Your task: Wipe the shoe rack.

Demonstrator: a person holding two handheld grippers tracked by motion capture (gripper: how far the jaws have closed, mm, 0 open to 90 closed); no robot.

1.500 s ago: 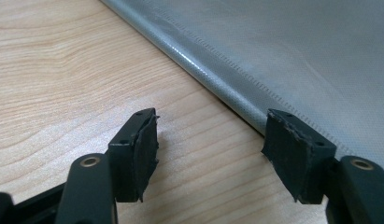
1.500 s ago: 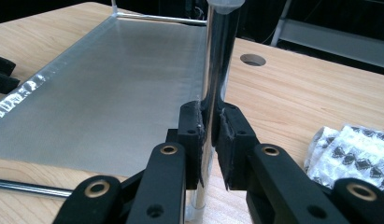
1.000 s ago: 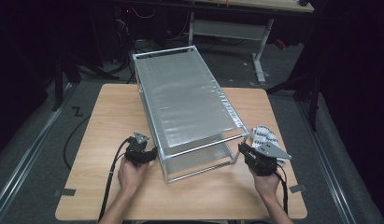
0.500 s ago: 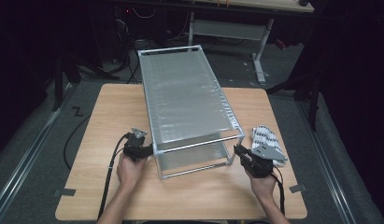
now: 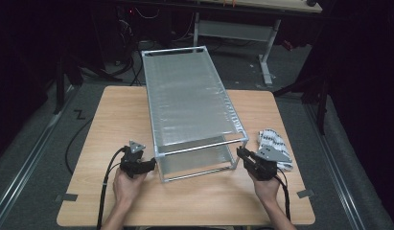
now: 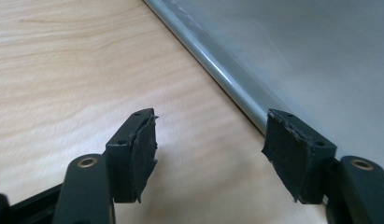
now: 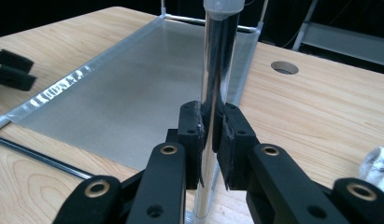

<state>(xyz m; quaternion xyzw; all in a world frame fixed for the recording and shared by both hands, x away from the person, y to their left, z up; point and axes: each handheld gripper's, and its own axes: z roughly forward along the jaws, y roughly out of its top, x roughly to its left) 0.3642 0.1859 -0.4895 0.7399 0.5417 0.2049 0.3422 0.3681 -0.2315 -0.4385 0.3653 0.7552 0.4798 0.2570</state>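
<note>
Dim room (grey floor (image 5: 36, 158)), desk (image 5: 233, 28)

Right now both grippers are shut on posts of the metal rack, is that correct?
Not quite. The right gripper is shut on a rack post, but the left gripper is open, its jaws having just opened with nothing between them, as the left gripper view shows.

The right gripper (image 5: 246, 158) is hiding part of the patterned cloth (image 5: 273, 142) near the worktop's (image 5: 108, 120) right edge; its print is too small to make out.

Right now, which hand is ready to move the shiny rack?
The right. The right gripper is clamped on the rack's upright post; the left gripper has just opened and holds nothing beside the bottom rail.
</note>
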